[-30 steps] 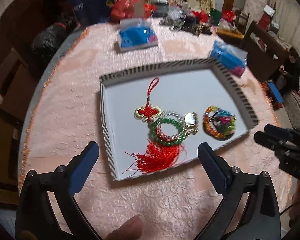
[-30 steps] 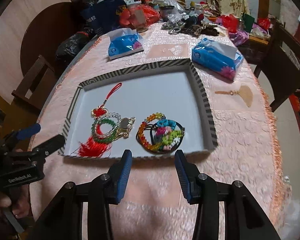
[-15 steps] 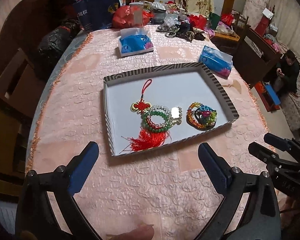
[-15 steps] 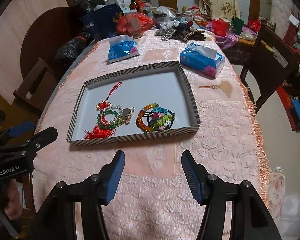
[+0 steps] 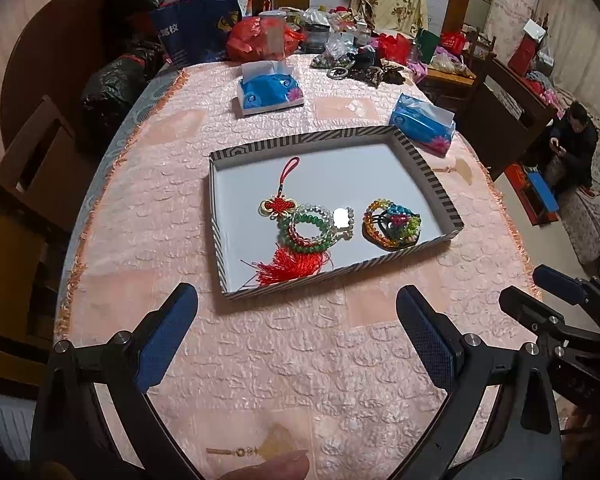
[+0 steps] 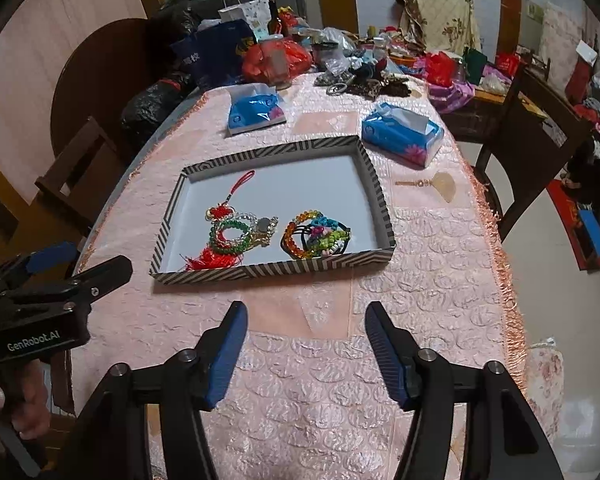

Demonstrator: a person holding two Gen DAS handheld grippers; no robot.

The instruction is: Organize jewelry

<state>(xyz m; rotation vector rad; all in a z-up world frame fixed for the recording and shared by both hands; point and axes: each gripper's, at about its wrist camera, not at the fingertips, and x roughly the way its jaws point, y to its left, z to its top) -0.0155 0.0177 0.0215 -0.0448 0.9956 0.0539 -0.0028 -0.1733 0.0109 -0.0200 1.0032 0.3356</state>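
- Left gripper (image 5: 296, 330) gapes wide, holds nothing, hangs over the cloth near the tray (image 5: 432, 178).
- Right gripper (image 6: 306, 350) also spread wide & empty, near side of the tray.
- Jewelry sits in the tray's near half: red knot tassel (image 5: 290, 264) w/ green bead bracelet (image 5: 306, 232) at left, multicolor bead bundle (image 5: 392, 222) at right, apart from each other.
- Likely light, floppy; beads slick, tassel threads snag. Best pinch: bead loop's rim or the knot, not the fringe.
- Small fan charm (image 6: 436, 184) lies on the cloth right of the tray.
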